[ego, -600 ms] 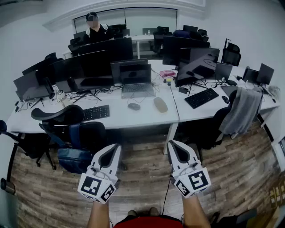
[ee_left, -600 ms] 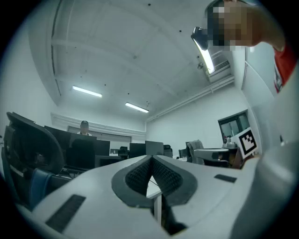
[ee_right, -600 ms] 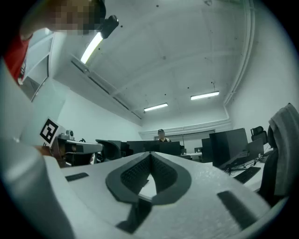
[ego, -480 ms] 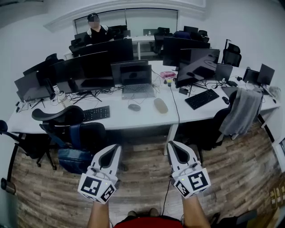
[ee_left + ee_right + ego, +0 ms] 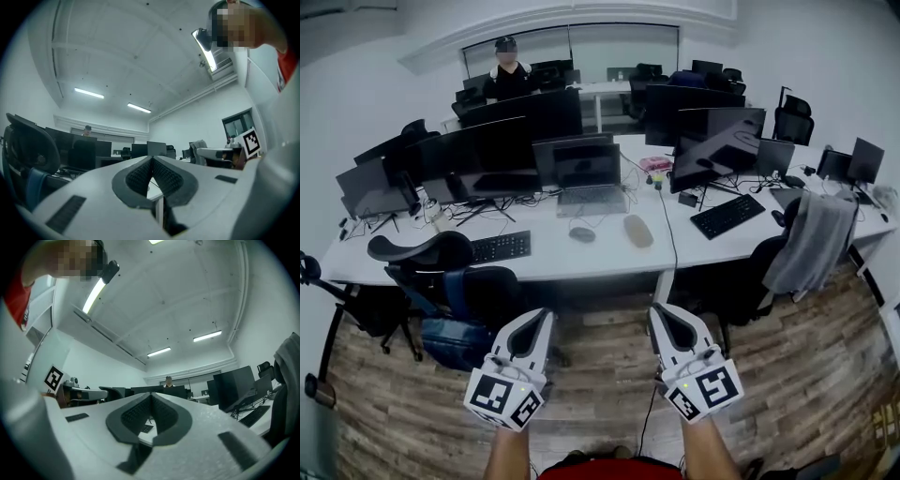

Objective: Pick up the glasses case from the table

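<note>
Currently, glasses case [image 5: 637, 231] on worktop [image 5: 581, 260]: probably light, stiff, smooth, best taken across its narrow middle; left gripper [image 5: 541, 316] and right gripper [image 5: 662, 311] jaws closed, empty.

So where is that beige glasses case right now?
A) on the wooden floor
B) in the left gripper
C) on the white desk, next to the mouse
C: the glasses case lies on the desk, just right of the mouse.

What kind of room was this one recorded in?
An open-plan office, by the look of it: long white desks carry rows of monitors, a laptop and keyboards, with office chairs pulled up.
</note>
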A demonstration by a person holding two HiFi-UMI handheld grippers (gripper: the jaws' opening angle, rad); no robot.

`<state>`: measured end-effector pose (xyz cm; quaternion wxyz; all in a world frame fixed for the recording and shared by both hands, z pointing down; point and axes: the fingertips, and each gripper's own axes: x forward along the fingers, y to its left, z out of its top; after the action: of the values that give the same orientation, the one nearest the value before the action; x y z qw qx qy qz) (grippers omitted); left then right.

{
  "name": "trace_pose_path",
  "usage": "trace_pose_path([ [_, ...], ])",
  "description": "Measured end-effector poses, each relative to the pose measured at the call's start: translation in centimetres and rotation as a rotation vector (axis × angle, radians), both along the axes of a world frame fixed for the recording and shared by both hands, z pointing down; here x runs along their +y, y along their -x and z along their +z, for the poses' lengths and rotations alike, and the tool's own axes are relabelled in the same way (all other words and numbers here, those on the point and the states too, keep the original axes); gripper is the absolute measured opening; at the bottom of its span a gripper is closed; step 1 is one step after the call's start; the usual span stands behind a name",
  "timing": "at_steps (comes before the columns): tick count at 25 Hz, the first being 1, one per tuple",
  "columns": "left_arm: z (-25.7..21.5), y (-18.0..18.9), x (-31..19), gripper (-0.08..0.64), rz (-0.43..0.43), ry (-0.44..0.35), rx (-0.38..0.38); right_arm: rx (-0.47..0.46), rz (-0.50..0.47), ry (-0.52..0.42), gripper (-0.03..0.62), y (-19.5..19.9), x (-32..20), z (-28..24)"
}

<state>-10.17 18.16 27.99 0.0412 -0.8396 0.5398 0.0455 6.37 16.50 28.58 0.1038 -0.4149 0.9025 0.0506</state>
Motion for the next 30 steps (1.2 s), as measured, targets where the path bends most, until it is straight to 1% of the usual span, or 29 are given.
trace_pose_path([
  [8,1.8,-1.8,-2.4,0.011,-0.039,0.03,0.005,-0.012,-0.002,0.021,0.005,-2.9,-2.6,1.7],
  [11,1.9,-2.4,-4.1,0.01,-0.039,0.035,0.006,-0.019,0.01,0.026,0.005,-3.8,-4.1,1.8],
  [16,2.6,-2.4,-7.8,0.011,-0.034,0.029,0.008,-0.008,0.013,0.031,0.005,-3.5,-7.6,2.6],
  [20,3.8,-1.4,-12.3,0.011,-0.028,0.028,0.017,0.031,0.023,0.036,0.006,-2.1,-11.6,3.9],
  [24,4.7,-0.2,-17.8,0.01,-0.016,0.024,0.017,0.062,0.061,0.053,0.006,-0.7,-17.0,4.9],
  [30,5.1,1.5,-26.6,0.011,0.037,0.018,0.034,0.114,0.131,0.087,0.01,1.4,-25.9,5.7],
])
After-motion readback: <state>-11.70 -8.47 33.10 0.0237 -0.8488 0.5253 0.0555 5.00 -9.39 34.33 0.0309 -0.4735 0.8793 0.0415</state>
